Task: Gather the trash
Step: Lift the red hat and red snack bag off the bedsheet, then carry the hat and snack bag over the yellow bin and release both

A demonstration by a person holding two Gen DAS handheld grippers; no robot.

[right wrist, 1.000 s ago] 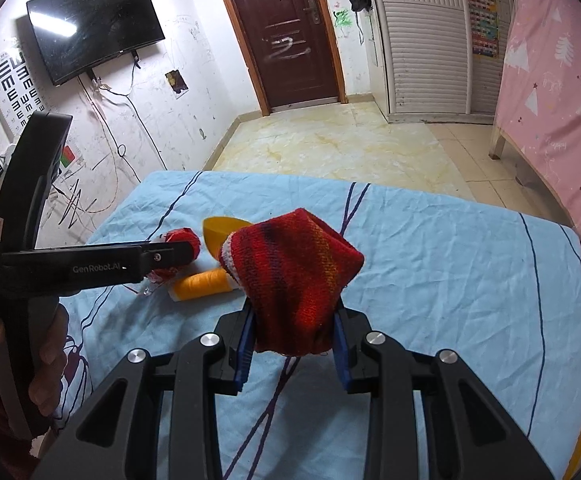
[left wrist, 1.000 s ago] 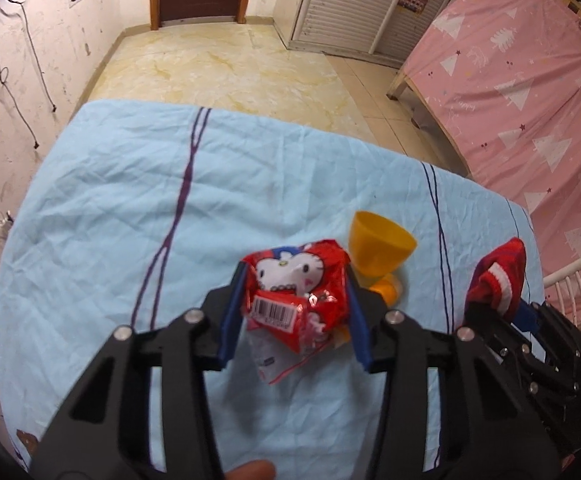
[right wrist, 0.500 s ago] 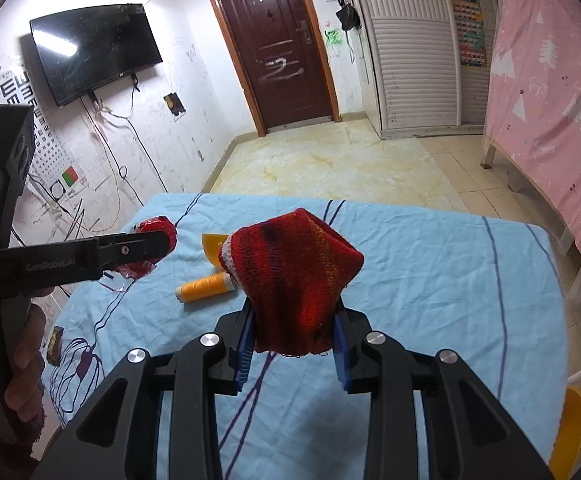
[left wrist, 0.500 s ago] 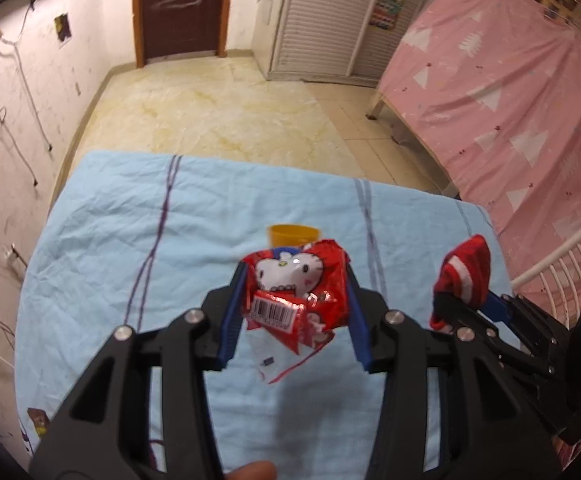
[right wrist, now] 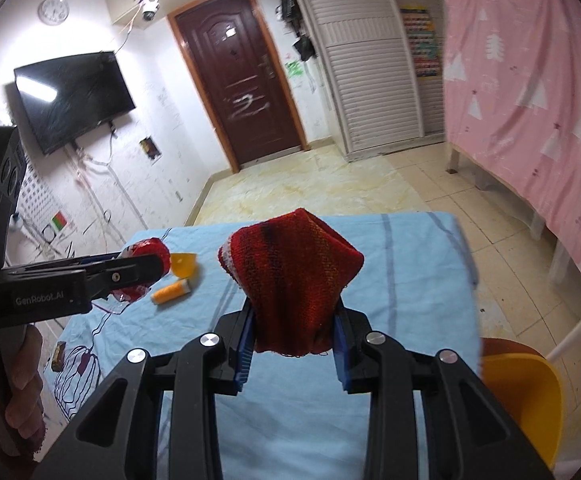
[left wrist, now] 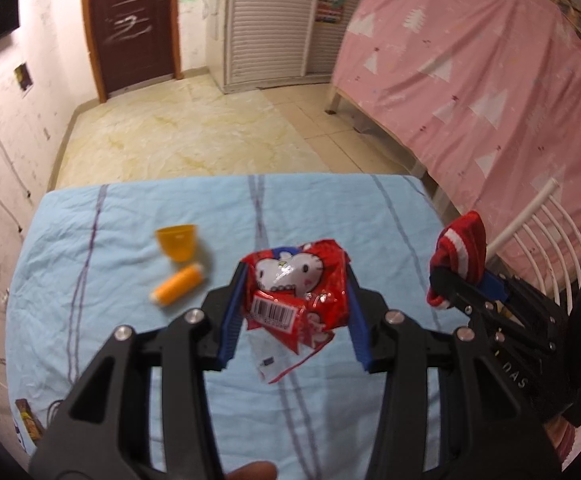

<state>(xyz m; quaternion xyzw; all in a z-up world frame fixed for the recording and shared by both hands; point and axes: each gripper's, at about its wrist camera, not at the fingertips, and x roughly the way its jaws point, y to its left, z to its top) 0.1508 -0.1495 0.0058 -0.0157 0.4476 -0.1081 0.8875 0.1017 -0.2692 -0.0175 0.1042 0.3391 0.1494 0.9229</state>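
My left gripper (left wrist: 296,312) is shut on a crumpled red snack wrapper (left wrist: 296,292) with a cartoon cat face and a barcode, held above the light blue tablecloth (left wrist: 130,240). My right gripper (right wrist: 292,344) is shut on a red knitted sock (right wrist: 294,276), also lifted off the cloth. In the left wrist view the right gripper (left wrist: 456,280) with the sock (left wrist: 460,246) sits to the right. In the right wrist view the left gripper (right wrist: 146,266) with the wrapper (right wrist: 150,250) shows at the left.
A small yellow cup (left wrist: 176,240) lies on its side on the cloth beside an orange thread spool (left wrist: 176,290). A yellow bin (right wrist: 518,396) stands off the table's right edge by a white chair (left wrist: 530,232). A small brown packet (left wrist: 28,420) lies at the near left corner.
Both grippers have risen and pulled back from the table with their loads. The yellow cup and the spool, earlier behind the wrapper, now show to its left.
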